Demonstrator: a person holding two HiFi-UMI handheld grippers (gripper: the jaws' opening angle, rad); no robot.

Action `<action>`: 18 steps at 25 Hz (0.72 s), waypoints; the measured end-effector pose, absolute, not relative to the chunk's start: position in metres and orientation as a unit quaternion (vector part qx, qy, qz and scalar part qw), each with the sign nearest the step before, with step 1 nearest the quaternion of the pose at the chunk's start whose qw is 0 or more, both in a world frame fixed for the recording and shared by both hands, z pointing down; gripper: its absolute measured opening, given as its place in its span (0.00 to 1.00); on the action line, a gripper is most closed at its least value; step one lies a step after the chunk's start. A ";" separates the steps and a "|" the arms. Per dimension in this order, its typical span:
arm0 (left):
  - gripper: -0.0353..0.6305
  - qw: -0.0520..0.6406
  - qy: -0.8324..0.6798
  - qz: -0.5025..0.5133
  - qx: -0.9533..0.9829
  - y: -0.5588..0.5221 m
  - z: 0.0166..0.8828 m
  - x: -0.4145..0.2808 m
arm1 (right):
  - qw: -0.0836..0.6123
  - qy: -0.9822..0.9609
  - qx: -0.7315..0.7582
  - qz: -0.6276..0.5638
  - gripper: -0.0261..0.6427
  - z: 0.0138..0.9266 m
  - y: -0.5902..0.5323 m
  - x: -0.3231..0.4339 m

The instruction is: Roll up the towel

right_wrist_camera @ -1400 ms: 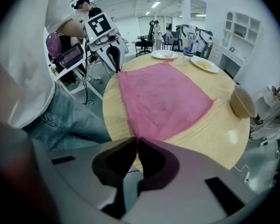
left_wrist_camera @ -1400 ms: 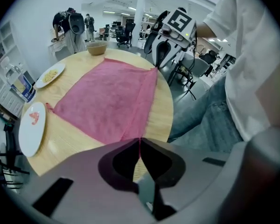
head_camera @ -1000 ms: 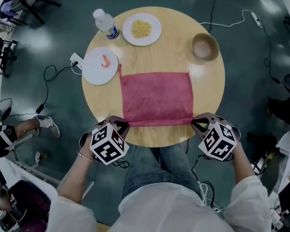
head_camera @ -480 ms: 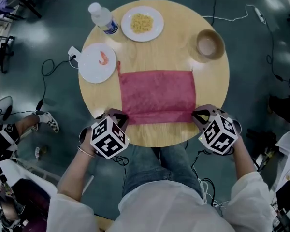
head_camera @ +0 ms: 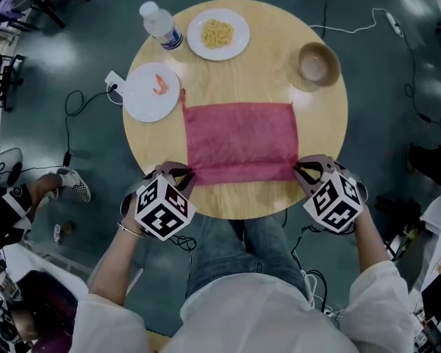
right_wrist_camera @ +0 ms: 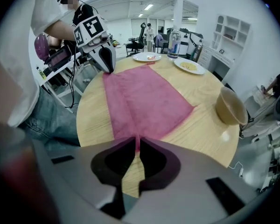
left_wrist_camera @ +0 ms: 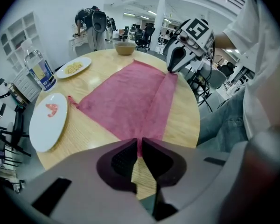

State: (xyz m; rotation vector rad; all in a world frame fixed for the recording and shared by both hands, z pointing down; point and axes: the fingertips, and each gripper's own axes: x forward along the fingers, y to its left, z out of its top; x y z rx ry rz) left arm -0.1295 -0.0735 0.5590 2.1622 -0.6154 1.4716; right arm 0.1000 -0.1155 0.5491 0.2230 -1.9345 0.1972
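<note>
Two near corners of the towel (head_camera: 239,142) were pinched on the table (head_camera: 279,201).
Left gripper (head_camera: 184,173) and right gripper (head_camera: 303,169) clamped them, jaws just loosening; far plate (head_camera: 235,46) held yellow food (head_camera: 216,33), near plate (head_camera: 143,105) a pink morsel (head_camera: 159,87).

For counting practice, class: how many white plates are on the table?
2. Plate with yellow food: far edge, beside the bottle. Plate with a pink morsel: left side, by the towel corner. None seems hidden.

Head view is dim, with pale light glints on the floor (head_camera: 397,57) around the bench (head_camera: 264,72); gripper views are bright, fisheye-bent, dark-rimmed.
</note>
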 end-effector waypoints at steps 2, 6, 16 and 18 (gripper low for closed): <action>0.11 0.215 -0.228 0.532 0.786 -0.073 0.552 -0.132 | 0.556 -0.820 0.106 0.079 0.09 0.542 -0.115 0.103; 0.11 0.194 -0.244 0.531 0.788 -0.066 0.538 -0.135 | 0.551 -0.821 0.130 0.070 0.12 0.528 -0.107 0.109; 0.13 0.133 -0.226 0.544 0.797 -0.040 0.536 -0.112 | 0.556 -0.821 0.119 0.042 0.12 0.533 -0.076 0.099; 0.13 0.121 -0.220 0.551 0.796 -0.039 0.540 -0.109 | 0.562 -0.819 0.113 0.032 0.12 0.538 -0.075 0.098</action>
